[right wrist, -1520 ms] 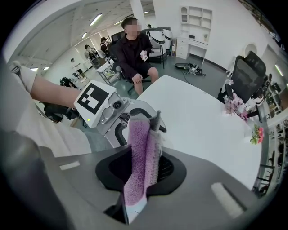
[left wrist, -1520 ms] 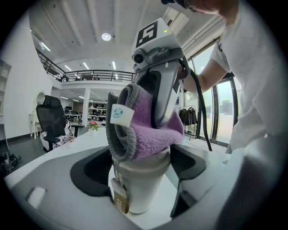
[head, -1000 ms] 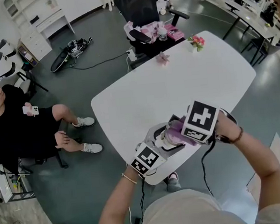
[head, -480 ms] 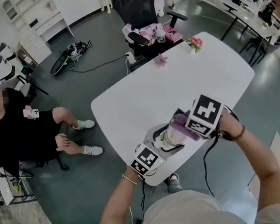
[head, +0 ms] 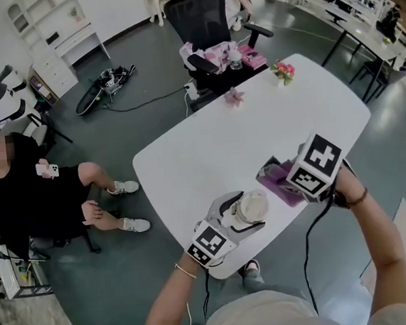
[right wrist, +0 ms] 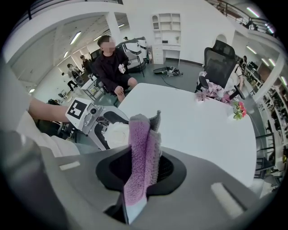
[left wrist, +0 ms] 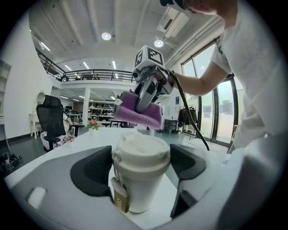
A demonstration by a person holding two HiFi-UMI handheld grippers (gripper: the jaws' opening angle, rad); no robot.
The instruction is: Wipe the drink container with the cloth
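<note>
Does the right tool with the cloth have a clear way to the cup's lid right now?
Probably yes. The right tool grips the purple cloth beside the cup, nothing between them; the left tool clamps the cup's sides, leaving its lid uncovered.

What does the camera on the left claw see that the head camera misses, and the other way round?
Only the left gripper view shows the small tag hanging on the cup and the ceiling lights. Only the head view shows the seated person holding a phone. Both show the cup, the purple cloth, the white table and the pink flowers.
</note>
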